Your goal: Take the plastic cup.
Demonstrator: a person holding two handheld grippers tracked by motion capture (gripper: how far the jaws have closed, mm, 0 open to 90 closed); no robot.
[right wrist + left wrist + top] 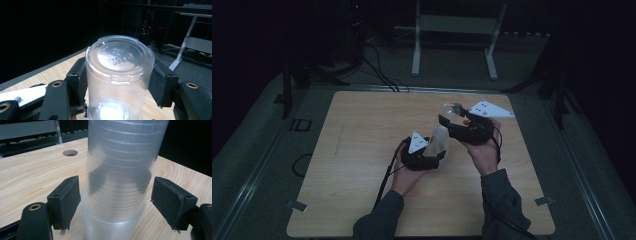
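Both grippers are up over the middle of the table (362,130), toward its right half, working a stack of clear cups (440,137). The left gripper (115,202) sits low on the stack (117,182), its jaws apart: the left pad (65,200) looks to be just touching the cups, the right pad (170,200) stands clear of them, so nothing is clamped. Higher up, the right gripper (120,80) has its jaws closed on the top cup (119,75), pads pressed to both sides, the cup's embossed bottom facing the camera. In the high view that cup (451,111) tilts off the stack's upper end, held by the right gripper (447,120) above the left gripper (438,156).
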